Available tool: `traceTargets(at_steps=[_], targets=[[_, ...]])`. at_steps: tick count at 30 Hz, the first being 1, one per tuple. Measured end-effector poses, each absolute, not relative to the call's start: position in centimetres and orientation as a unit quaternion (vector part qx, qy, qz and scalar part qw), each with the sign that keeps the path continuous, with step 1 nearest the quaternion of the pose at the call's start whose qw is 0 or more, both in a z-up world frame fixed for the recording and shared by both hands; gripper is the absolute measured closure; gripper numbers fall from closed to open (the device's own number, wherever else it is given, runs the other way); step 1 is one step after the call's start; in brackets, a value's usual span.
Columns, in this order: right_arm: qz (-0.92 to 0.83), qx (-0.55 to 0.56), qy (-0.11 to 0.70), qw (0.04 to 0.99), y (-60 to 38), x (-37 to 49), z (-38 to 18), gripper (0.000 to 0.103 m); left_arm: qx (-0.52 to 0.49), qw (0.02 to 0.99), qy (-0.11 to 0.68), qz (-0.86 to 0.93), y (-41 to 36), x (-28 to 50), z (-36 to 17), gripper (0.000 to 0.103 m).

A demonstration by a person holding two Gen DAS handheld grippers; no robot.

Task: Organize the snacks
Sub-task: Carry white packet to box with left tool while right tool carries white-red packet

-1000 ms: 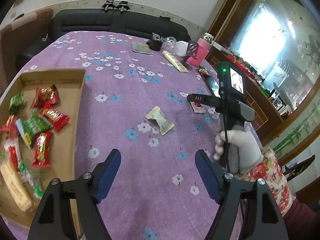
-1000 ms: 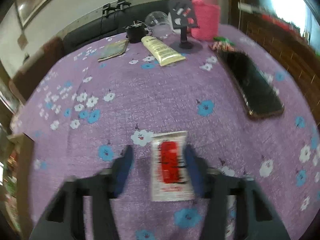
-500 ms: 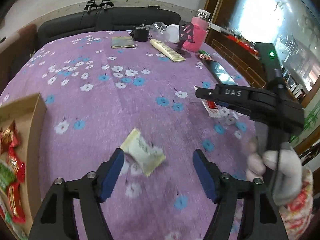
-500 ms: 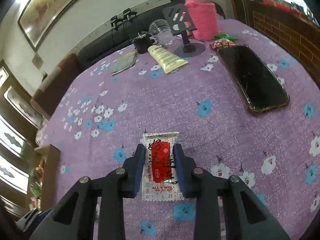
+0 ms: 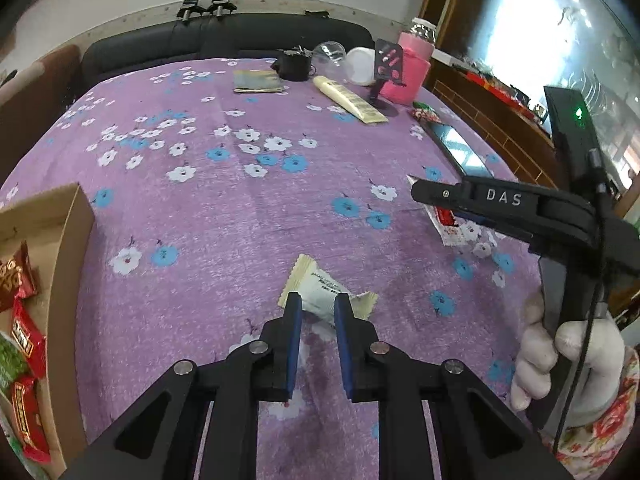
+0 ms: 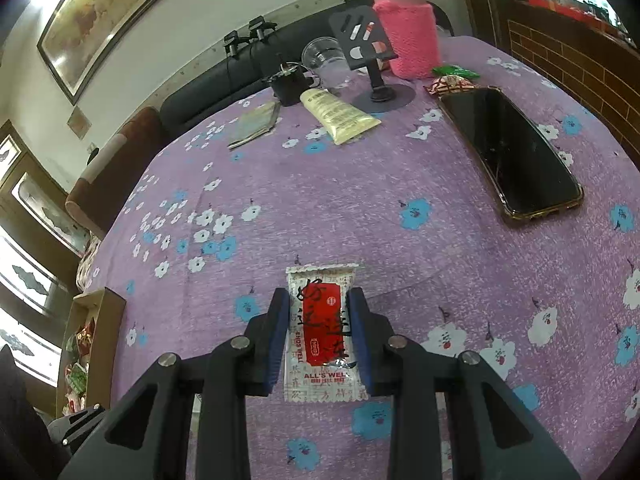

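Note:
On the purple flowered tablecloth lies a cream snack packet [image 5: 320,286]. My left gripper [image 5: 318,298] is closing tight on it, and the blue pads press on both of its sides. My right gripper [image 6: 319,294] is shut on a white packet with a red label [image 6: 320,320], held lengthwise between the pads. In the left wrist view that same packet [image 5: 450,232] shows under the right gripper's black body, which a gloved hand [image 5: 560,360] holds. The cardboard tray [image 5: 68,240] at the far left holds several red and green snacks.
At the back right of the table lie a dark phone [image 6: 512,152], a cream tube [image 6: 340,114], a black phone stand [image 6: 372,60], a pink-sleeved bottle [image 6: 408,36], a clear cup [image 6: 324,58], a booklet [image 6: 256,124] and wrapped candies [image 6: 450,82]. A dark sofa stands behind.
My left gripper moved right, away from the tray, came down over the cream packet and shut on it. The right gripper kept its hold on the red-labelled packet and its view steadied.

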State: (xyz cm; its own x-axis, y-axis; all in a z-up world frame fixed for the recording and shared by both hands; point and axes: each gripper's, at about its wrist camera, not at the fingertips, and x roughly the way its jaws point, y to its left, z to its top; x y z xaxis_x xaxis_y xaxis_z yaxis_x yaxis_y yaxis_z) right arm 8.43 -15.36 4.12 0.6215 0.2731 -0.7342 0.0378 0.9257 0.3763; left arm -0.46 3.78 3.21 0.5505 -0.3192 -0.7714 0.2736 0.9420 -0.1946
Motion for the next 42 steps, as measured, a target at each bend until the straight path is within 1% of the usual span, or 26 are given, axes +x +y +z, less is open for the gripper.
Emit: traceTargets(at_steps=[1,3,5,9,10,11,12,14,22,28,33,42], targets=[[0.066,0.181,0.43,0.882,-15.4,8.5,4.1,0.074,-0.028,0.881,0.442,-0.167,3.8,-0.5,3.3,0.074],[0.065,0.184,0.43,0.882,-15.5,8.5,4.0,0.074,-0.032,0.881,0.443,-0.164,3.7,-0.2,3.2,0.038],[0.064,0.186,0.431,0.881,-15.6,8.5,4.0,0.074,-0.036,0.88,0.444,-0.166,3.2,0.3,3.0,0.031],[0.064,0.189,0.43,0.881,-15.8,8.5,4.0,0.074,-0.001,0.875,0.453,-0.169,1.0,1.4,1.8,0.031],[0.064,0.189,0.43,0.881,-15.8,8.5,4.0,0.074,0.014,0.874,0.456,-0.168,0.5,1.5,1.6,0.035],[0.064,0.19,0.43,0.88,-15.8,8.5,4.0,0.074,0.042,0.879,0.447,-0.159,-0.1,1.3,1.5,0.052],[0.064,0.191,0.43,0.88,-15.9,8.5,4.0,0.074,0.066,0.881,0.44,-0.16,-0.7,1.0,1.5,0.055],[0.065,0.192,0.429,0.88,-15.9,8.5,4.0,0.074,0.063,0.879,0.441,-0.169,-0.6,0.8,1.5,0.067],[0.065,0.197,0.425,0.881,-16.0,8.5,4.1,0.074,-0.001,0.887,0.43,-0.171,2.9,-0.1,3.6,0.067],[0.075,0.191,0.418,0.885,-15.5,8.2,4.4,0.074,-0.076,0.892,0.416,-0.158,7.7,-1.7,5.7,0.067],[0.076,0.186,0.422,0.884,-15.0,8.3,4.1,0.074,-0.11,0.904,0.391,-0.136,11.8,-3.5,7.5,0.067],[0.082,0.164,0.427,0.885,-13.2,8.0,3.2,0.074,-0.166,0.915,0.357,-0.09,19.5,-6.6,8.4,0.067]])
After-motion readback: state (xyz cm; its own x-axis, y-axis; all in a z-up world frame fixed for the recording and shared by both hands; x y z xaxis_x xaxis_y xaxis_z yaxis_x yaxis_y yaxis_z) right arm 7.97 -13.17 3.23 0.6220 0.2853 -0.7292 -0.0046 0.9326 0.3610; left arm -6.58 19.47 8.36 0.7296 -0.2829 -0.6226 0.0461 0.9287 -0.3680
